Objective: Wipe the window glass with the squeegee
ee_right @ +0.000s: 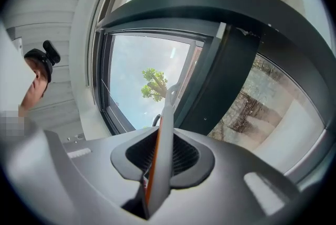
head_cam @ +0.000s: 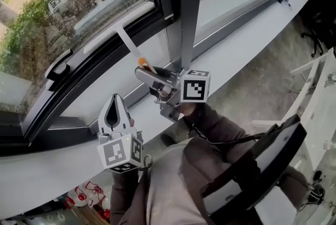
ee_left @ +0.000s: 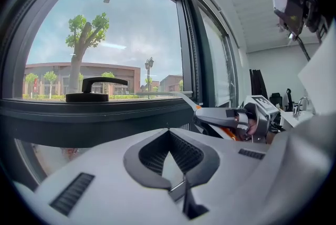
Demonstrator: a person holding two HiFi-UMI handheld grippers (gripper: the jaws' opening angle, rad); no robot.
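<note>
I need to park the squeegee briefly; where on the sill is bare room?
The sill is bare right of the mullion, toward the far end. Crowded left of it, where the left gripper, the right gripper and the squeegee hang.

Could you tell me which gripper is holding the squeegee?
The right gripper: its jaws clamp the squeegee by its handle, whereas the left gripper is shut on nothing.

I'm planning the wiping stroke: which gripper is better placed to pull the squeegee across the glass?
Right. The right gripper has its jaws shut on the squeegee by its handle, with the blade up by the window glass. The left gripper sits lower, jaws together and empty, apart from the squeegee.
</note>
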